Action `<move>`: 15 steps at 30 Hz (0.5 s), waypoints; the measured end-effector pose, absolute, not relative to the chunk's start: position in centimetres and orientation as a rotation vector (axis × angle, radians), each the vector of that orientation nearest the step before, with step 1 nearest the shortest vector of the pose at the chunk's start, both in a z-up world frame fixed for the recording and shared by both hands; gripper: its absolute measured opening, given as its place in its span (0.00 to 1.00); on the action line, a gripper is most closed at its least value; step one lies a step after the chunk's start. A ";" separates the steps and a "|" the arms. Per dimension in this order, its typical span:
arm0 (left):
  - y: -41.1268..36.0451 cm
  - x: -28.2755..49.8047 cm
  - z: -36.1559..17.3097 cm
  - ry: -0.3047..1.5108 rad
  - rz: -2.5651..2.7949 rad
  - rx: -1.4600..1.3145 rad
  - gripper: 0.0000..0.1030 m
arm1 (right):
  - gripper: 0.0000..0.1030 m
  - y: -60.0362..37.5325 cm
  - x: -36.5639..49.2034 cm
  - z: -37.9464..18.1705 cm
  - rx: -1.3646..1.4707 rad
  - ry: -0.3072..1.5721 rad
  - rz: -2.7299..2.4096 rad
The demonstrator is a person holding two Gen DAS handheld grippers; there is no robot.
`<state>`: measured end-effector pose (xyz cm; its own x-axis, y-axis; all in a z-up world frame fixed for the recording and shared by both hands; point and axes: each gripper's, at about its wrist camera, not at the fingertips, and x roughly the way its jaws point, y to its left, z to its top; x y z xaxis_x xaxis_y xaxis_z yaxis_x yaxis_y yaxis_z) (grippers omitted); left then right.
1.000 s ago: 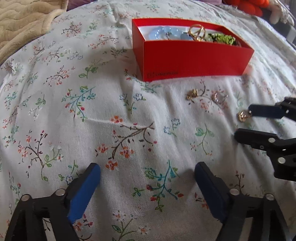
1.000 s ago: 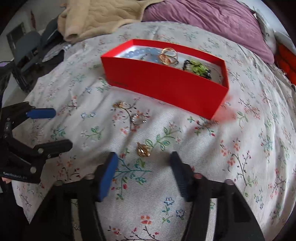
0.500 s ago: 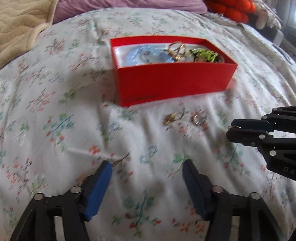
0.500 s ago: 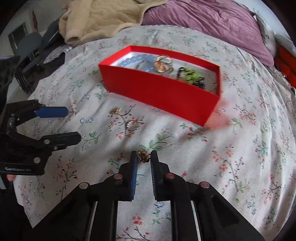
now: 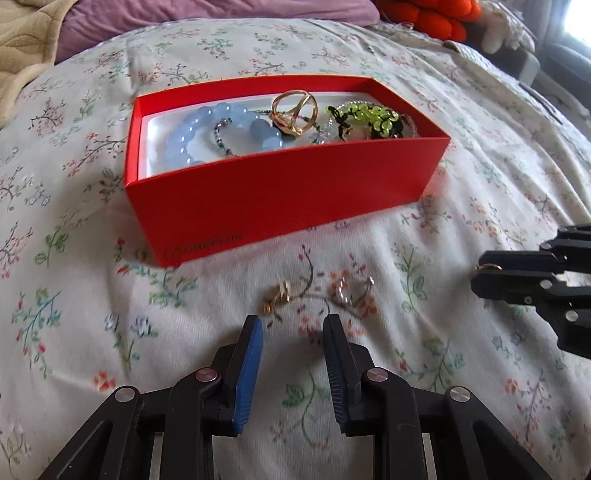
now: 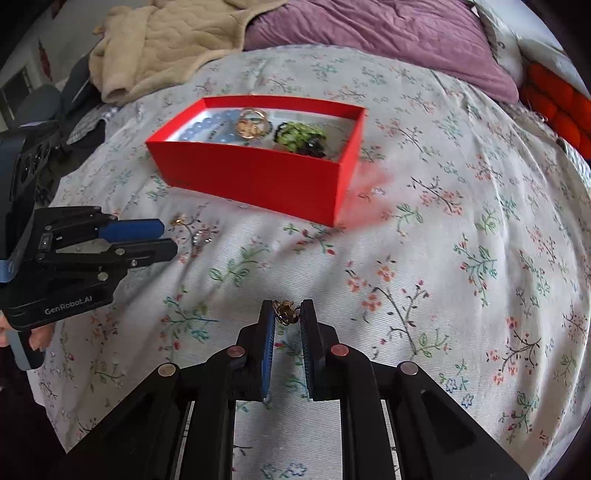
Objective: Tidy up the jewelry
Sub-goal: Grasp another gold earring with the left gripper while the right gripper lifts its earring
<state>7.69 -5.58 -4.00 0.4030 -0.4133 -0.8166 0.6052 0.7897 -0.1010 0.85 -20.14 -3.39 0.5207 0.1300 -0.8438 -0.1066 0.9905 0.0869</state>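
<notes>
A red box (image 5: 280, 199) (image 6: 258, 181) on the flowered bedspread holds a blue bead bracelet (image 5: 207, 129), a large gold ring (image 5: 293, 112) and green beads (image 5: 369, 118). In front of it lie a small gold piece (image 5: 277, 295) (image 6: 179, 220) and a silver ring (image 5: 351, 290) (image 6: 201, 238). My left gripper (image 5: 293, 325) (image 6: 164, 238) hovers just short of these two; its jaws are closing with nothing between them. My right gripper (image 6: 287, 310) (image 5: 476, 271) is shut on another small gold piece (image 6: 284, 313) (image 5: 487, 266), held just above the cloth.
A beige quilted blanket (image 6: 166, 44) and a purple cover (image 6: 369, 33) lie at the head of the bed. Orange plush things (image 5: 424, 14) sit at the far right. A hand (image 6: 33, 336) grips the left tool. The bedspread (image 6: 443, 258) falls away on the left.
My left gripper moved up to the two pieces before the box and its jaws narrowed. My right gripper shut on the third gold piece and drew it back from the box.
</notes>
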 end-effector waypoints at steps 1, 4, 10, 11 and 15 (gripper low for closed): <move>-5.7 7.9 -4.0 0.960 -0.648 0.222 0.26 | 0.14 -20.3 0.9 -3.4 0.027 1.015 0.139; -6.0 8.3 -4.2 0.959 -0.642 0.214 0.25 | 0.14 -20.4 0.9 -3.4 0.030 1.018 0.139; -6.5 8.8 -4.4 0.955 -0.627 0.220 0.21 | 0.14 -20.5 1.2 -3.5 0.031 1.030 0.138; -6.6 8.8 -4.4 0.955 -0.623 0.221 0.19 | 0.14 -20.5 1.2 -3.5 0.032 1.031 0.138; -6.5 9.0 -4.4 0.958 -0.593 0.226 0.08 | 0.14 -20.5 1.4 -3.5 0.033 1.035 0.135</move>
